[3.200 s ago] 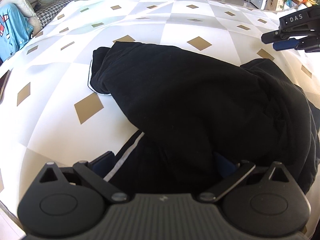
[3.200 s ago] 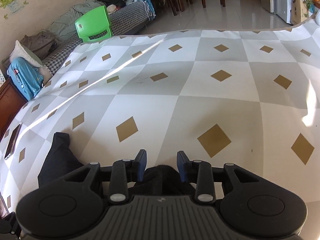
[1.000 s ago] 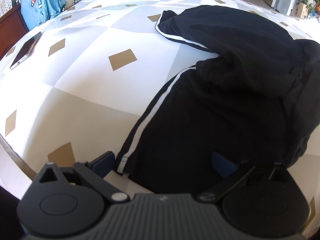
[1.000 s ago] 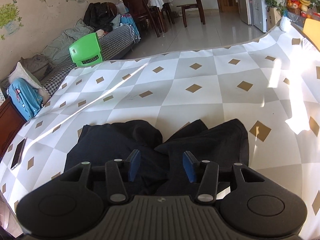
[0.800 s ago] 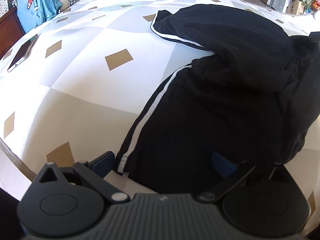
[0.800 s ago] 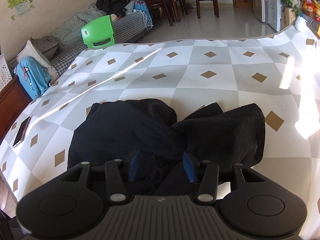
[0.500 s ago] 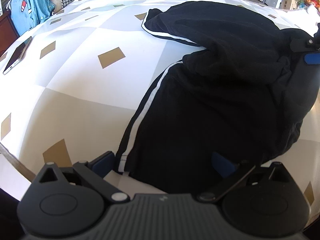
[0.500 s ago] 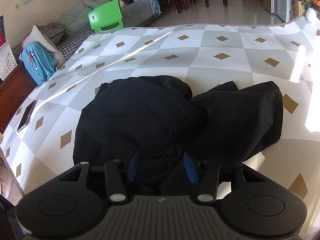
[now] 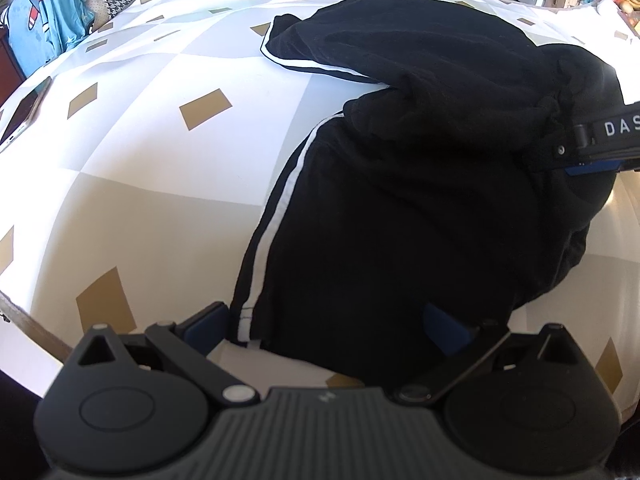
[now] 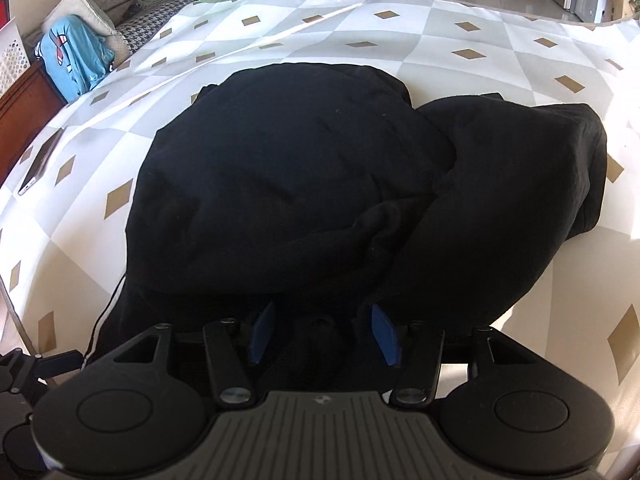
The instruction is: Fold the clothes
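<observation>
While both hand-held grippers stand spread over black trousers (image 9: pixel 400 208), a phone (image 9: pixel 24 114) lies well apart.

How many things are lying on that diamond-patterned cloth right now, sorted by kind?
Black garment with white side stripes: 1
Phone: 1
Total: 2, both on the diamond-patterned cloth. Whether the black heap is more than one garment cannot be told.
</observation>
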A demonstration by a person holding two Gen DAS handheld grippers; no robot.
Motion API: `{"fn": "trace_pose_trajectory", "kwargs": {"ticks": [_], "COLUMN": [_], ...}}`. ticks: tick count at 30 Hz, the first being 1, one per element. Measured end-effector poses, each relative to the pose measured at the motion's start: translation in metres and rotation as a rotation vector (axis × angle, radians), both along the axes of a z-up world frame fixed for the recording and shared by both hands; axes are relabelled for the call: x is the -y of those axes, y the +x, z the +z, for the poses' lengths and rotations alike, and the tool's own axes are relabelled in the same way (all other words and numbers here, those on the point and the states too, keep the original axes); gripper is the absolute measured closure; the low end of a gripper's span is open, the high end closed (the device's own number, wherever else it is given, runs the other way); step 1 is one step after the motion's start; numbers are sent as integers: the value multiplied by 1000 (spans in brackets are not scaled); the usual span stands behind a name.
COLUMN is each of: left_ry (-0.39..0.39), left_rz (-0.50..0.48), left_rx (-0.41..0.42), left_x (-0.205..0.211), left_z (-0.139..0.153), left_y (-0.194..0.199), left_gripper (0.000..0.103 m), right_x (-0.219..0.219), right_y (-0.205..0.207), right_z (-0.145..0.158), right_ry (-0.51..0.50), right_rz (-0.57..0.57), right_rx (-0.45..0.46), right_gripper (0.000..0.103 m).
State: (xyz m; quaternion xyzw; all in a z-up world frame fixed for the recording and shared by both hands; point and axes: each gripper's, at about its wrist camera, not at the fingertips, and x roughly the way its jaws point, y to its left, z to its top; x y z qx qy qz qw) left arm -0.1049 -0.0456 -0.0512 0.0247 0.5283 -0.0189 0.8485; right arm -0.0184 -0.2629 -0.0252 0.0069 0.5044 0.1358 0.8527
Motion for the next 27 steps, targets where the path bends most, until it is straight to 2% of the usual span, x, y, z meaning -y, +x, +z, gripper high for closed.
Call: {"fn": "trace_pose_trajectory", "kwargs": {"ticks": [11, 15, 21, 23, 27], "left_ry": [-2, -7, -18, -27, -14], "left_rz": [5, 6, 8, 31, 161], "left_rx": [-4, -10, -16, -14, 83], "left_x": [3, 2, -1, -5, -27], "left_z": [-3, -4, 0, 4, 18], "left_y": [0, 2, 2, 4, 5], "left_gripper": [0, 0, 0, 0, 0], "right_x": [-8, -12, -22, -19, -16], "right_y": [-11, -14, -21, -23, -27], "right_z": [-6, -7, -9, -4, 9], "right_ry": [-74, -102, -164, -134, -74], "right_rz": [31, 73, 131, 116, 102], "right_rx": [20, 36, 77, 93, 145], "right_gripper": [43, 35, 35, 35, 35]}}
